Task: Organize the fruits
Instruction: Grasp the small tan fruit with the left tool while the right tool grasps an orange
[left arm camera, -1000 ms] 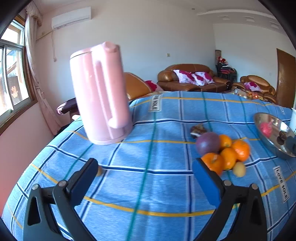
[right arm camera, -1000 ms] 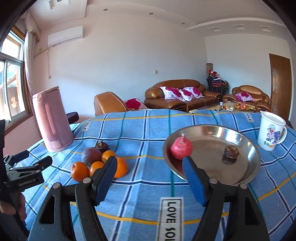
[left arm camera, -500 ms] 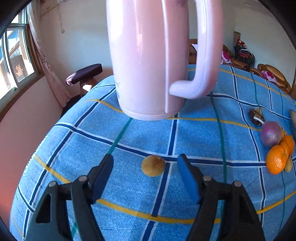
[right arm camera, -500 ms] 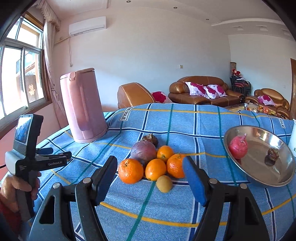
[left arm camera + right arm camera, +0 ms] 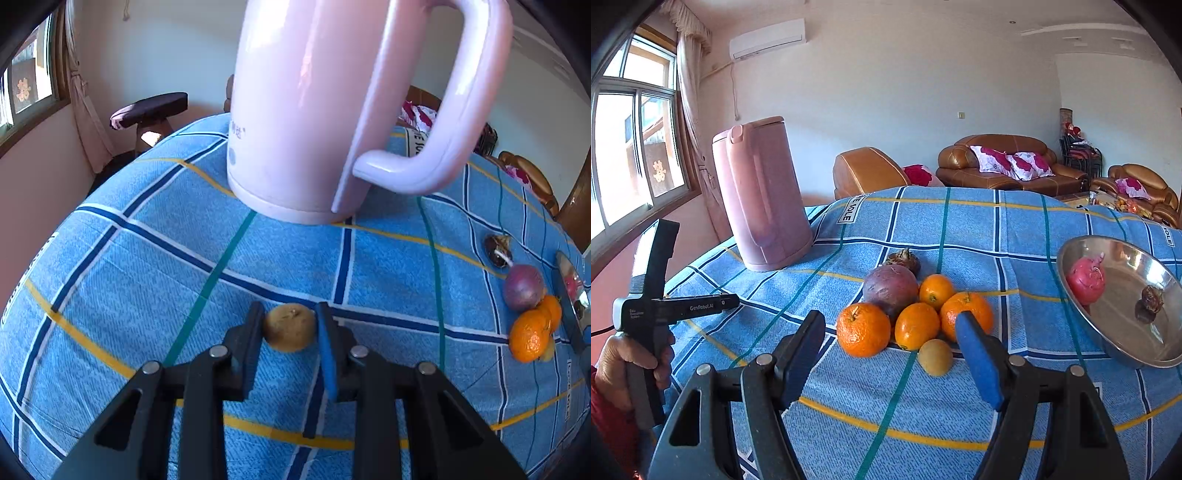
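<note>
A small brown fruit (image 5: 290, 328) lies on the blue checked tablecloth (image 5: 147, 280), and my left gripper (image 5: 289, 308) is shut on it, one pad pressing on each side. My right gripper (image 5: 889, 319) hangs open over the cloth with nothing between its fingers. Just beyond it is a pile of several oranges (image 5: 863, 329), a purple round fruit (image 5: 890, 288), a dark mangosteen (image 5: 904, 260) and another small brown fruit (image 5: 935, 357). To the right, a steel bowl (image 5: 1126, 332) holds a pink fruit (image 5: 1085, 280) and a dark one (image 5: 1151, 295).
A tall pink kettle (image 5: 314, 110) stands right behind the held fruit, its handle overhanging. In the right wrist view a hand (image 5: 631, 362) holds the left gripper's body at the table's left edge. Sofas and a window lie beyond the table.
My left gripper swung left from the fruit pile, came down over the small brown fruit and closed on it. The right gripper's view swung from the bowl to the fruit pile; its jaws kept their width.
</note>
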